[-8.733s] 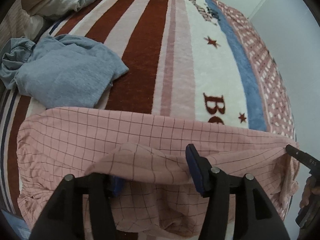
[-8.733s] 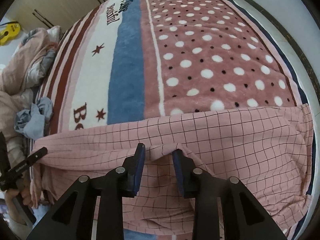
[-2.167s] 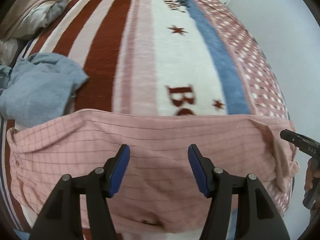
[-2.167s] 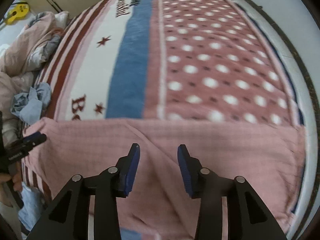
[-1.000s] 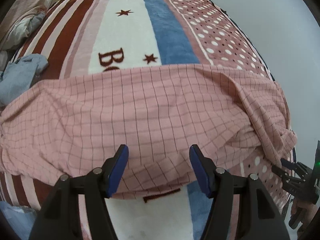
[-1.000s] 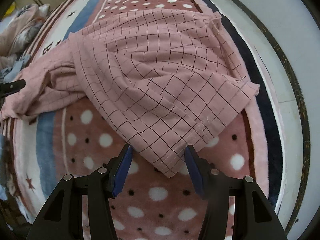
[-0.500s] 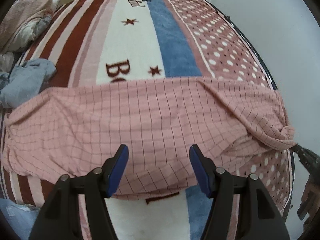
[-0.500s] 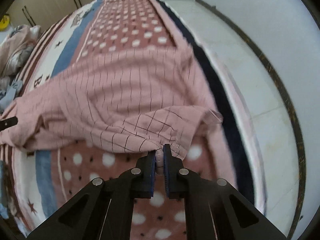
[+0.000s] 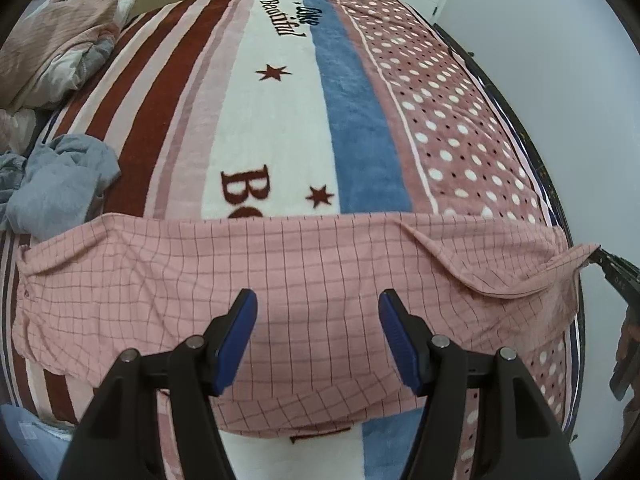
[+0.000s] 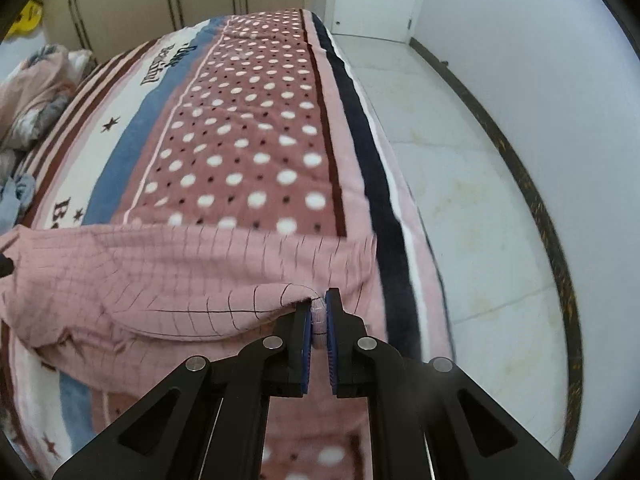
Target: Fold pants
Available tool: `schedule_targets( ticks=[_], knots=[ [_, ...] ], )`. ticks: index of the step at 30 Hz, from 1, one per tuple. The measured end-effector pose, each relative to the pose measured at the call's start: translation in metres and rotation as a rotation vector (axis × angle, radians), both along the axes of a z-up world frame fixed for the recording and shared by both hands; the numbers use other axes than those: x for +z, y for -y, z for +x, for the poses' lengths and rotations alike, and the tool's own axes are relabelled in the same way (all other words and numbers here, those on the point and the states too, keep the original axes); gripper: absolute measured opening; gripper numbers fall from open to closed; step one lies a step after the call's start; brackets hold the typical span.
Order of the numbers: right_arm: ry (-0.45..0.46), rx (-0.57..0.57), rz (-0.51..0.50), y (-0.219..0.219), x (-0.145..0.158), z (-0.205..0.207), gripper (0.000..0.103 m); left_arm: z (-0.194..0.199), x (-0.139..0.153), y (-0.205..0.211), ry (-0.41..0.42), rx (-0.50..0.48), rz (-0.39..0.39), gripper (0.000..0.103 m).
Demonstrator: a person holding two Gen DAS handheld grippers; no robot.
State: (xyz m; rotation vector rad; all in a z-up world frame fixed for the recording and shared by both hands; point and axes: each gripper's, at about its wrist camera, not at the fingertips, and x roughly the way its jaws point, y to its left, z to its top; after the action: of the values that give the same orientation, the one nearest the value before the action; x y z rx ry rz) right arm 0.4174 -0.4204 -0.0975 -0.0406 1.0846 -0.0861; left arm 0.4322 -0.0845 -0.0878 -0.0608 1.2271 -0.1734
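Left wrist view: blanket (image 9: 280,92) on the bed carries cursive writing near the far end, "Beautiful" readable, a second word beside it on the blue stripe not clear; large dark-red letters "BO" nearer, partly covered; two red stars by them. Pink checked pants (image 9: 304,280) lie across the near end of the bed, long axis running left to right across the stripes; far edge fairly straight, right end drawn up into a raised corner. Left gripper (image 9: 318,334) hangs above the middle of the pants, jaws standing apart with only air between the blue pads; nothing held. Right gripper (image 9: 610,266) at the right edge, tip meeting the lifted corner of cloth; small markings on it too small to read. Blue-grey cloth (image 9: 60,184) crumpled at left, just beyond the pants; bundle of bedding (image 9: 56,52) far left.

Right wrist view: same cursive writing seen slantwise, not sharper; "B" and a star at left. Right gripper (image 10: 319,316), jaws clamped narrow on the hem of the pants (image 10: 168,276); cloth trails left from the grip, blurred; tiled floor (image 10: 460,184) at right.
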Motion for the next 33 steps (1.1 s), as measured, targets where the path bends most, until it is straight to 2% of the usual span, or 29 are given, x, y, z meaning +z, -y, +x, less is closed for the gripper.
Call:
schedule_targets(
  ticks=[6,13,16,17,18,19,22,23,26,30,33],
  knots=[
    [-0.02,-0.002,-0.011,0.02,-0.007,0.034,0.002,0.013,-0.014,0.001,-0.024,0.047,0.01,0.059],
    [-0.117,-0.021,0.0,0.041,-0.043,0.061,0.004,0.027,-0.031,0.008,-0.044,0.056,0.027,0.059],
    [-0.131,-0.055,0.009,0.047,-0.047,0.064,0.019,0.031,-0.034,0.01,-0.048,0.058,0.021,0.059],
    [-0.13,-0.062,0.008,0.048,-0.045,0.064,0.03,0.033,-0.034,0.01,-0.048,0.059,0.017,0.059],
    [-0.124,-0.067,0.011,0.05,-0.04,0.062,0.037,0.034,-0.034,0.011,-0.047,0.059,0.012,0.059],
    [-0.11,-0.069,0.028,0.05,-0.035,0.061,0.037,0.035,-0.033,0.011,-0.046,0.057,0.009,0.059],
    [-0.067,-0.038,0.18,0.047,-0.017,0.055,0.036,0.039,-0.032,0.013,-0.045,0.053,0.002,0.059],
    [-0.066,-0.01,0.245,0.039,-0.014,0.054,0.033,0.039,-0.031,0.014,-0.044,0.052,-0.001,0.059],
    [-0.067,0.083,0.347,0.009,-0.016,0.055,0.018,0.039,-0.027,0.013,-0.039,0.053,-0.018,0.059],
    [-0.15,0.21,0.505,-0.045,-0.039,0.06,0.012,0.036,-0.025,0.003,-0.041,0.068,-0.034,0.059],
    [-0.202,0.295,0.528,-0.084,-0.053,0.062,0.012,0.031,-0.025,-0.008,-0.039,0.084,-0.04,0.059]
  ],
)
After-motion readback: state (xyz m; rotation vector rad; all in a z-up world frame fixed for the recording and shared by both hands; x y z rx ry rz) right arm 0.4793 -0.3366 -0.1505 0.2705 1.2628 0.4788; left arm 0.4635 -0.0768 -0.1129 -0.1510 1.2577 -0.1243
